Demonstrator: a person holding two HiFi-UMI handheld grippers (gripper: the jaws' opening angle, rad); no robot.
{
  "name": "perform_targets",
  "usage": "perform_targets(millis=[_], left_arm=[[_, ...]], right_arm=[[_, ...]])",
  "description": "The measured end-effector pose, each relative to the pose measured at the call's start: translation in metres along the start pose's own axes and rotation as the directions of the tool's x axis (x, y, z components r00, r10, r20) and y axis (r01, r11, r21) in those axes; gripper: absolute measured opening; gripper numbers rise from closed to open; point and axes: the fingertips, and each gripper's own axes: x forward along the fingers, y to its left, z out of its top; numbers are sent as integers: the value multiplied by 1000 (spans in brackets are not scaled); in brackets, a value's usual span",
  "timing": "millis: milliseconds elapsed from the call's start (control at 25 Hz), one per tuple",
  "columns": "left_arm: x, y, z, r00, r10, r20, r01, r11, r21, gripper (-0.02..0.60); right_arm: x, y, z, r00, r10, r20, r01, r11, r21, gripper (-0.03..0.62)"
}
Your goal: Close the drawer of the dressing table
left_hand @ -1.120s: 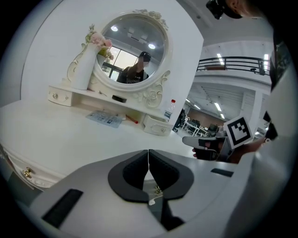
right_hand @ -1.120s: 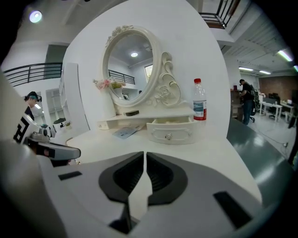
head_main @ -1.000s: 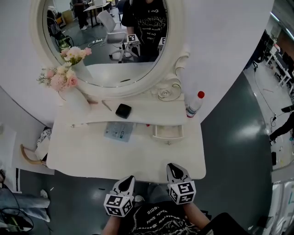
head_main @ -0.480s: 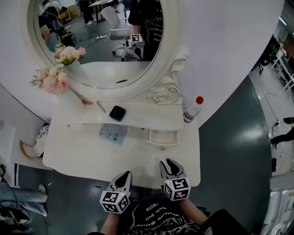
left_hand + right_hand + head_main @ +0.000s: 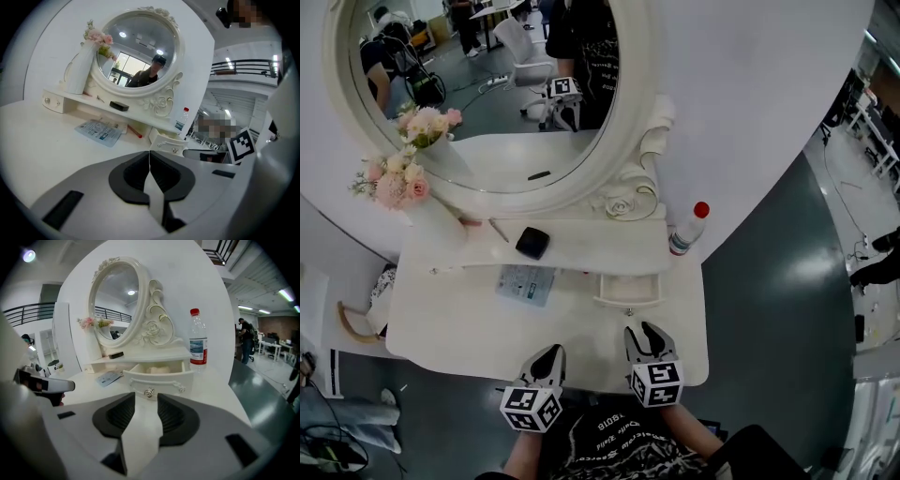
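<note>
Drawer (image 5: pixel 628 289) sits pulled out from under the dressing table (image 5: pixel 459 323) shelf, front w/ small knob (image 5: pixel 149 392) facing the person, something pale inside. Right gripper (image 5: pixel 643 329) hovers over the tabletop at drawer's 6 o'clock, near but not touching. Its jaws are apart, just been opening, nothing btwn them; the knob shows beyond the gap. Left gripper (image 5: pixel 549 351) is at approx. 9 o'clock of the right one, over table's front edge, jaws pressed together, empty. Water bottle (image 5: pixel 686 228) w/ red cap at drawer's 1 o'clock. Leaflet (image 5: pixel 525 283) at drawer's 9 o'clock, black case (image 5: pixel 532 243) on the shelf at 10. Vase of pink flowers (image 5: pixel 427 211) far left, oval mirror (image 5: pixel 487 94) behind.
</note>
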Motion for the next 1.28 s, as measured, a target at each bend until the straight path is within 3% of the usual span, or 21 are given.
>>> perform_targets(millis=[520,1000,1280], left_arm=[[23,8,14,990,-115,-82,124,986,110,17],[32,24,17,985,-138,-105,146,987,73,17],[34,32,23,988,-128,-84,133,990,56,17]], right_arm=[[26,-5,-1,994,-97,-48,96,995,-10,150],[40,-8,-5,981,-184,-59,183,983,-26,149],[44,-7,0,978,-206,-37,204,977,-58,107]])
